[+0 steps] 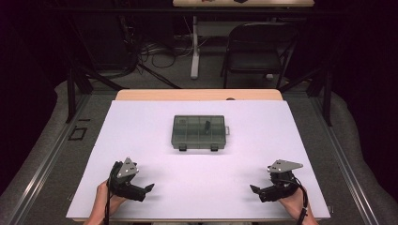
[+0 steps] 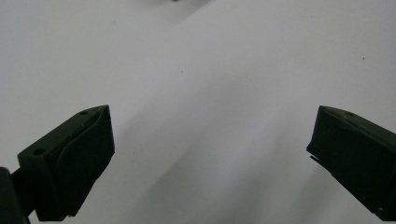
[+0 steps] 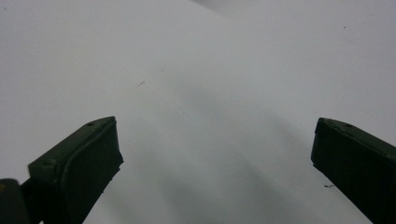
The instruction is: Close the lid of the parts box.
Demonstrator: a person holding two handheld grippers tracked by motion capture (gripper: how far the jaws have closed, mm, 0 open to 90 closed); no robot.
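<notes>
Jaws: both the left gripper [image 1: 149,187] and right gripper [image 1: 253,189] spread wide, empty.
Box: closed compartment case [image 1: 200,132] mid-bench [image 1: 141,140], well apart from both.
Risk: a one-sided push could slide the light case; its latch [image 1: 227,131] may resist.

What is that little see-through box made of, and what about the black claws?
The box looks like smoky, translucent plastic: you can see its dividers and a small dark item through the lid, and it has moulded latches. The left gripper and right gripper jaws look like matte black plastic or rubber-faced pads, though coated metal is possible.
</notes>
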